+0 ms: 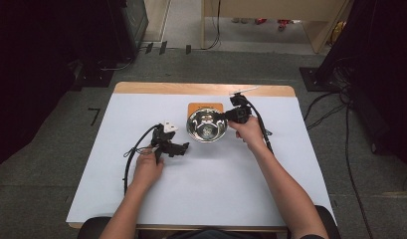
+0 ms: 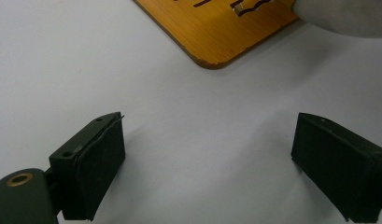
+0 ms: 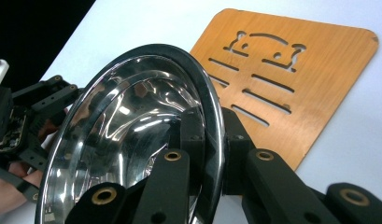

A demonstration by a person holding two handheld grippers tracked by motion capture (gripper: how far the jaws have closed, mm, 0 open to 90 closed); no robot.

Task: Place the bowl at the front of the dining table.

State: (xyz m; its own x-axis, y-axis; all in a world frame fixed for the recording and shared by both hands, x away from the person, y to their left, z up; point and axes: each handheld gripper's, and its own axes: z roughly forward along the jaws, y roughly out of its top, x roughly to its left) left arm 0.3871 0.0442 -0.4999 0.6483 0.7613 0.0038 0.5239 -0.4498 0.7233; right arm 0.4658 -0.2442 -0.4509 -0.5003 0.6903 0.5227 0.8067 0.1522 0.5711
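right claw (image 3: 212, 135) pinches the steel bowl (image 3: 132, 135) rim, tilted by the wooden trivet (image 3: 291, 74); placing remains. left claw (image 2: 207, 163) spread, idle.

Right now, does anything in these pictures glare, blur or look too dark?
High view: the steel bowl gleams and the room's sides fall into black. Right gripper view: bright streaky reflections inside the bowl's wall. Left gripper view: the wooden board looks sharp, with soft shadows beside the pads.
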